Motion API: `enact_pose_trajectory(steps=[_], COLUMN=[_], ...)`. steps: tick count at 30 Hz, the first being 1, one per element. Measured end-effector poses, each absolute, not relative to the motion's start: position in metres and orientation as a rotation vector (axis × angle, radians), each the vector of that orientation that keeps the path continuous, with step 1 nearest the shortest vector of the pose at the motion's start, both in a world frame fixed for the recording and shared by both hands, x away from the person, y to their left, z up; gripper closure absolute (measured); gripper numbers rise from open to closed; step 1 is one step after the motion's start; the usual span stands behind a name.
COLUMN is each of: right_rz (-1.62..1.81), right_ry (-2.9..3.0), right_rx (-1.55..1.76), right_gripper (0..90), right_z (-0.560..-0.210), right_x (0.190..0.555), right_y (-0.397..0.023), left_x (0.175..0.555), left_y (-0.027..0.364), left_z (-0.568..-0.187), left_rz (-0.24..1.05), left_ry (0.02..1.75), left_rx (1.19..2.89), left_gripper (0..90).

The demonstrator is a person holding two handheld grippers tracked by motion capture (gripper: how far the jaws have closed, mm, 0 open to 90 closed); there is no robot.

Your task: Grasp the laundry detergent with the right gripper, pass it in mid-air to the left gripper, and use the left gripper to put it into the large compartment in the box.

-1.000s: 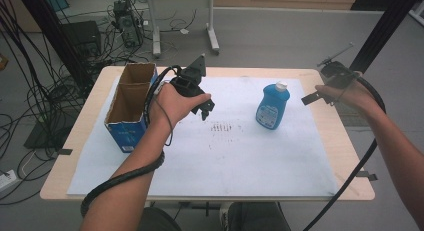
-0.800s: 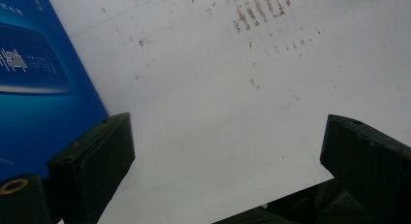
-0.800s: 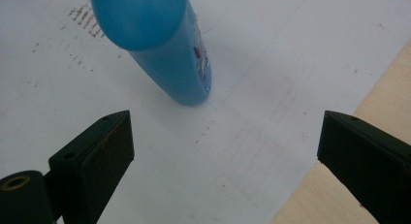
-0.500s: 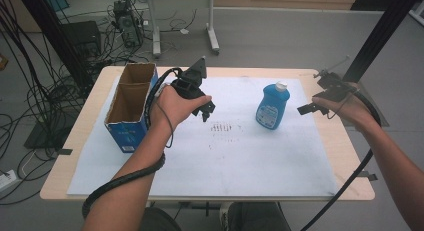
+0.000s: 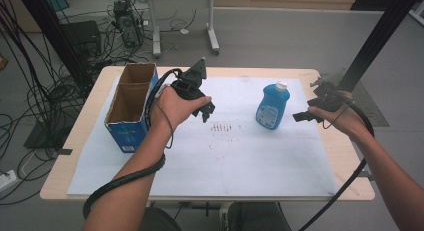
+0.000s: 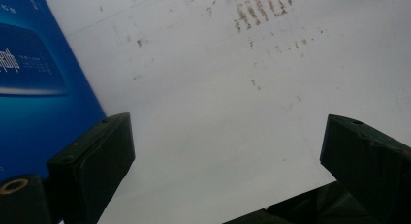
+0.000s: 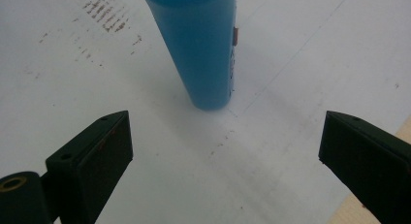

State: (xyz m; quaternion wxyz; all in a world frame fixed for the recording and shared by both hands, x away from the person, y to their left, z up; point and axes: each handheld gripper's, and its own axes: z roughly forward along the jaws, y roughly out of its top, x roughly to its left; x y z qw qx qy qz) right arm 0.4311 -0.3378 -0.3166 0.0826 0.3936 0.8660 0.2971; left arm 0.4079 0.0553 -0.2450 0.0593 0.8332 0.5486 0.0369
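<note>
The right gripper is coming down toward the blue detergent bottle, jaws spread and empty, the upright bottle standing just ahead of them. Approaching too fast, one jaw may be tipping it. The left gripper, also spread, is hovering beside the blue cardboard box.

One blue dish-soap bottle, one open blue cardboard box with two compartments, one white paper sheet, one wooden table, two handheld grippers.
</note>
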Motion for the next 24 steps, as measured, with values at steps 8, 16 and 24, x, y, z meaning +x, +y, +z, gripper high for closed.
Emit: enact_pose_trajectory(steps=[8,16,24], right_rz=[0.912,0.929,0.953], right_ry=[2.565,2.549,2.531], right_rx=[1.153,1.124,1.101], right_gripper=[5.0,4.8,4.3], right_z=[-0.324,-0.329,-0.335], right_x=[0.43,0.429,0.427], right_y=[-0.334,-0.331,-0.328], left_x=[0.407,0.407,0.406], left_y=[0.056,0.055,0.055], left_z=[-0.245,-0.245,-0.246], left_rz=[0.114,0.119,0.117], left_ry=[1.669,1.665,1.668], left_rx=[2.513,2.514,2.519], left_gripper=[5.8,5.8,5.8])
